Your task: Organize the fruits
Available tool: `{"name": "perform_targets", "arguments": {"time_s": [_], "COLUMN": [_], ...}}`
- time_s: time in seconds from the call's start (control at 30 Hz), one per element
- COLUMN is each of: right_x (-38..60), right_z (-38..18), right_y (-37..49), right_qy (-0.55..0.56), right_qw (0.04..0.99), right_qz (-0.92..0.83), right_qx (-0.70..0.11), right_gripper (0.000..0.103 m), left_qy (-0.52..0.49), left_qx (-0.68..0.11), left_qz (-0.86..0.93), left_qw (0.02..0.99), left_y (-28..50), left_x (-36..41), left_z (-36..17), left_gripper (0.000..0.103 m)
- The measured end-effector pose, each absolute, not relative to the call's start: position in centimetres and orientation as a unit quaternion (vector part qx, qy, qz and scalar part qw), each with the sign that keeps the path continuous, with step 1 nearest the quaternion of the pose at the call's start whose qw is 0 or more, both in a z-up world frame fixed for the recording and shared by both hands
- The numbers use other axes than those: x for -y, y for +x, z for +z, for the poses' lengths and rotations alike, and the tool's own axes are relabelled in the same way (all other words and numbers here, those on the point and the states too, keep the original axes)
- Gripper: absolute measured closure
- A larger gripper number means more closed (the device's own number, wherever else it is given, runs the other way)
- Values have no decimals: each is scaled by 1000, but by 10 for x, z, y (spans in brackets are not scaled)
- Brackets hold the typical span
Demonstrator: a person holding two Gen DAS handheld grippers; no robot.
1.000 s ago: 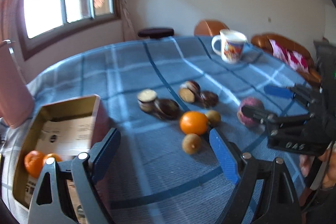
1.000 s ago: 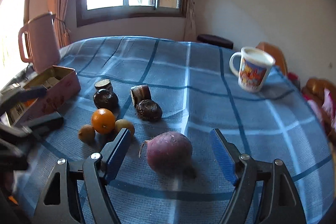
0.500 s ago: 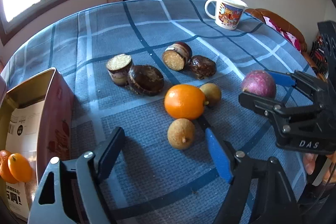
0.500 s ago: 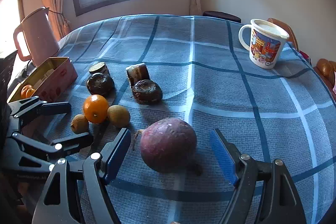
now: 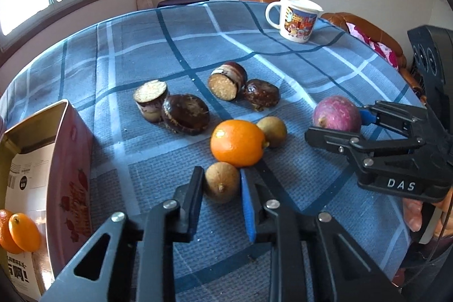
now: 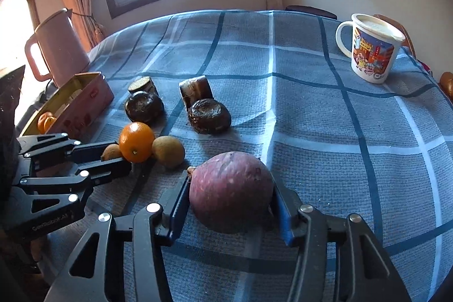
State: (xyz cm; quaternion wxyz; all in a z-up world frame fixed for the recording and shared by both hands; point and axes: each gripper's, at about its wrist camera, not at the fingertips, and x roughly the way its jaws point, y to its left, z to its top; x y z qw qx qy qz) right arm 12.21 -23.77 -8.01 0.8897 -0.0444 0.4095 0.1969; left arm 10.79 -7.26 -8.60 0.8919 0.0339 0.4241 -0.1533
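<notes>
My left gripper (image 5: 222,184) is shut on a small brown round fruit (image 5: 221,181) that rests on the blue checked tablecloth (image 5: 170,53). An orange (image 5: 237,143) and a second brown fruit (image 5: 272,127) lie just beyond it. My right gripper (image 6: 230,193) is shut on a large purple fruit (image 6: 230,190), also on the cloth; it also shows in the left wrist view (image 5: 337,115). A pink tin box (image 5: 56,160) at the left holds two small oranges (image 5: 19,228).
Several dark brown cut pieces (image 5: 184,112) lie behind the fruits. A cartoon mug (image 5: 297,19) stands at the far right. A pink jug (image 6: 56,50) stands behind the tin. Chairs ring the table's far edge.
Both grippers have moved forward and closed: the left onto the small brown fruit, the right onto the purple fruit. Both were open before.
</notes>
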Motion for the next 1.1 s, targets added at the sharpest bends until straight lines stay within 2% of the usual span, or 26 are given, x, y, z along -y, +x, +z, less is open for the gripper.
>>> {"name": "perform_targets", "arguments": {"time_s": [1.1], "right_x": [244], "right_z": [-50], "right_y": [86], "right_qy": [-33], "right_qw": [928], "right_qz": [229], "right_qx": [-291], "right_gripper": [49], "left_qy": [13], "left_qx": [-313], "left_qz": [-146], "left_qw": [939], "left_y": [78], "left_x": [60], "left_z": [-58], "left_gripper": [76]}}
